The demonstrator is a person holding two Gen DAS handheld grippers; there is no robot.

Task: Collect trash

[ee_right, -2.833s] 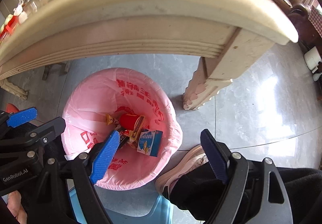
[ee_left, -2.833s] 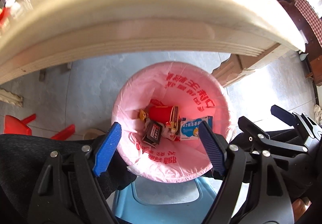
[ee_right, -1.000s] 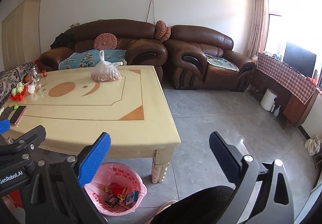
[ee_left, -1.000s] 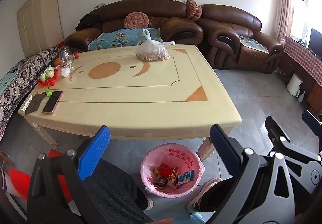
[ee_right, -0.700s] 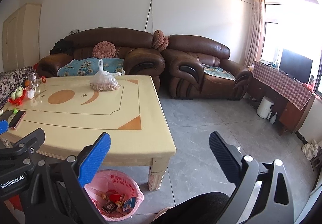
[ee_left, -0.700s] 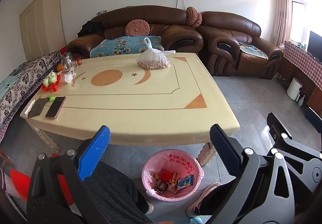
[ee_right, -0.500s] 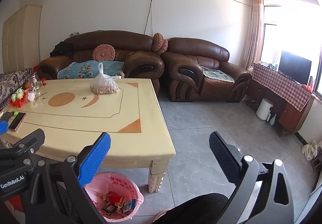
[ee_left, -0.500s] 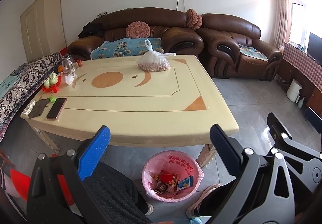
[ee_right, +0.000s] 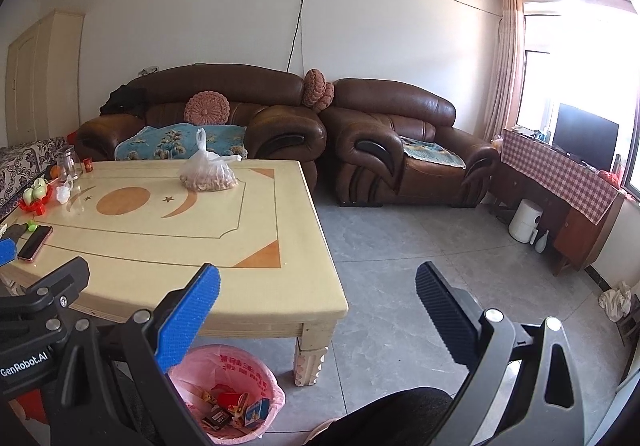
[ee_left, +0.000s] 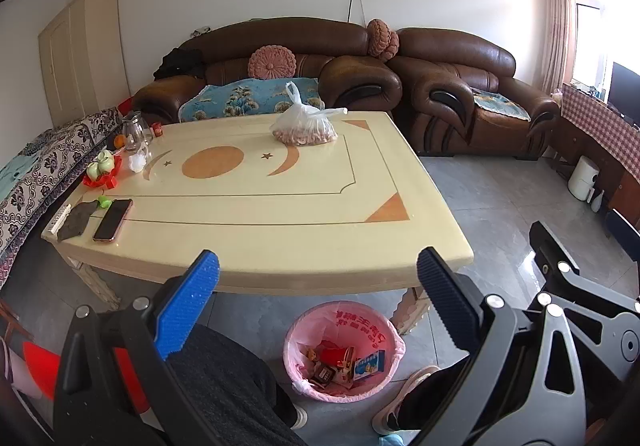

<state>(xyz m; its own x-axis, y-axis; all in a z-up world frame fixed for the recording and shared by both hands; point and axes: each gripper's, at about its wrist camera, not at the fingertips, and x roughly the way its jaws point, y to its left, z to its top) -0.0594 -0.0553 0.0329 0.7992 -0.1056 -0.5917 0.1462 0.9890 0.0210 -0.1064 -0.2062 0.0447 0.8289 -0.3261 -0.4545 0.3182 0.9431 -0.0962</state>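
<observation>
Both tongs have risen from right over the pink-lined trash bin [ee_left: 342, 350] to a high view across the cream table [ee_left: 256, 189]; 2.8 s ago the bin mouth filled both views, and now it sits small on the floor under the table's near edge, beside the carved table leg [ee_right: 309, 360]. The left tongs [ee_left: 316, 310] and right tongs [ee_right: 316, 316] are both spread wide with nothing between the pads. My reading is that a drop into the bin has just finished and the person is scanning for more trash.

Inside the bin lie a red wrapper, a dark small packet and a blue-and-white box [ee_left: 369, 361], all resting on the liner's bottom. What remains on the table looks like belongings: a knotted bag of nuts [ee_left: 304, 129], a phone [ee_left: 113, 219], a glass jar [ee_left: 134, 131].

Red Chinese characters are printed on the liner, too distorted to read. "GenRobot.AI" is printed on the left tongs' body, seen in the right view
</observation>
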